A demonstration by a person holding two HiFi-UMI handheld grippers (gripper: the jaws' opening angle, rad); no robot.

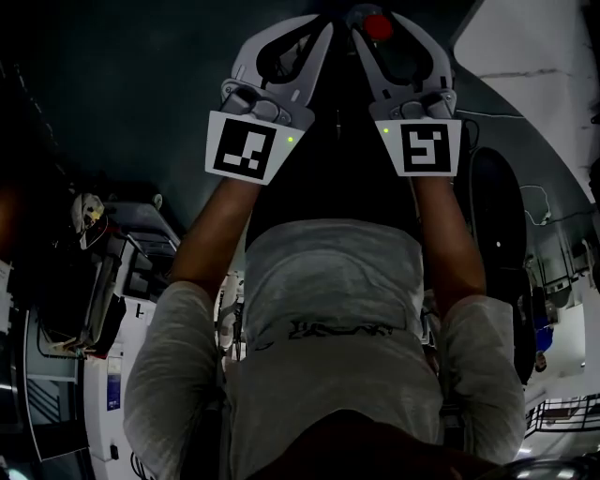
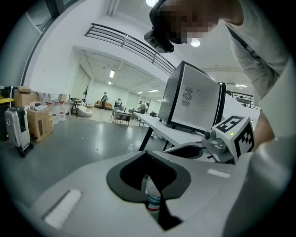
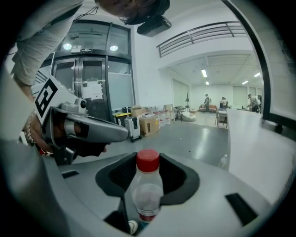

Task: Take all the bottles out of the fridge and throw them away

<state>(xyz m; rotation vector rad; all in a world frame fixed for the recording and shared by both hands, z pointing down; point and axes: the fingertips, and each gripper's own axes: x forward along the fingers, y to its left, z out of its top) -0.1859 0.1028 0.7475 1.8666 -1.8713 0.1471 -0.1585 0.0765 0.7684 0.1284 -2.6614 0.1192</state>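
Looking down in the head view, I hold my left gripper [image 1: 300,47] and right gripper [image 1: 389,42] side by side in front of me, and a red cap [image 1: 378,26] shows between the right one's jaws. In the left gripper view my jaws are closed tight on a clear labelled bottle [image 2: 154,200], which sits in the slot between them. Beyond it a grey cabinet [image 2: 194,104] stands on a white counter [image 2: 171,129]; I cannot see inside it. In the right gripper view the jaws clamp the red-capped bottle [image 3: 147,190] upright, its cap above them, with my left gripper just beside it at the left.
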